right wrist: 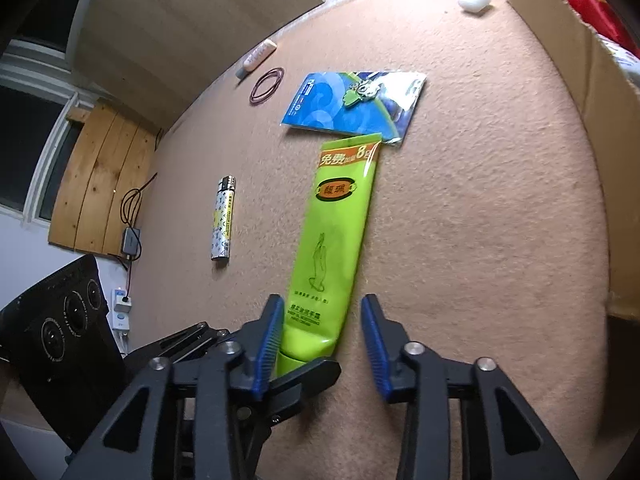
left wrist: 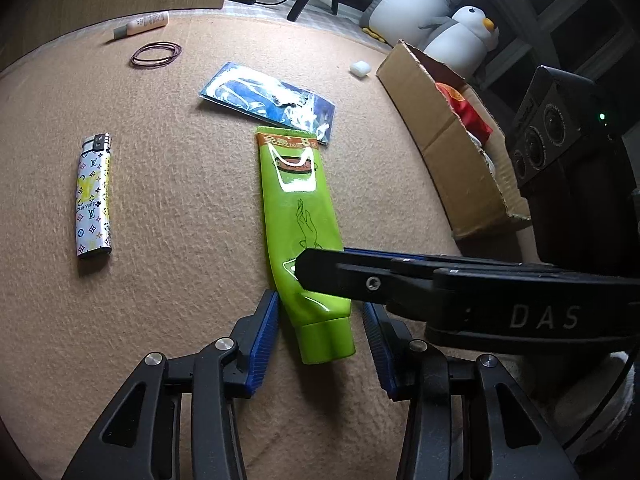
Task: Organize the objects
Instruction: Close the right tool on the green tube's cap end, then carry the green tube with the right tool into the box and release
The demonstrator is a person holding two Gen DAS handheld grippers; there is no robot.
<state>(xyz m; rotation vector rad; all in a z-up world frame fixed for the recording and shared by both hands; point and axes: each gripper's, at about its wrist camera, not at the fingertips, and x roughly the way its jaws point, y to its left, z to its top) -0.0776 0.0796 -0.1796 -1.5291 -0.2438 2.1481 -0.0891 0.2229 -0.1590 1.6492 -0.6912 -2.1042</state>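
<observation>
A bright green tube (left wrist: 298, 216) lies flat on the tan carpeted surface, cap end toward me; it also shows in the right wrist view (right wrist: 334, 232). My left gripper (left wrist: 320, 332) is open, its blue pads on either side of the tube's cap end, not touching. My right gripper (right wrist: 322, 334) is open too, straddling the same lower end of the tube from above. In the left wrist view the right gripper's black finger (left wrist: 360, 276) crosses over the tube.
A patterned lighter (left wrist: 94, 200), a blue packet (left wrist: 272, 100) touching the tube's far end, brown rubber bands (left wrist: 156, 55), a small cream tube (left wrist: 140, 25) and a white earbud case (left wrist: 359, 68) lie around. An open cardboard box (left wrist: 444, 136) stands at the right.
</observation>
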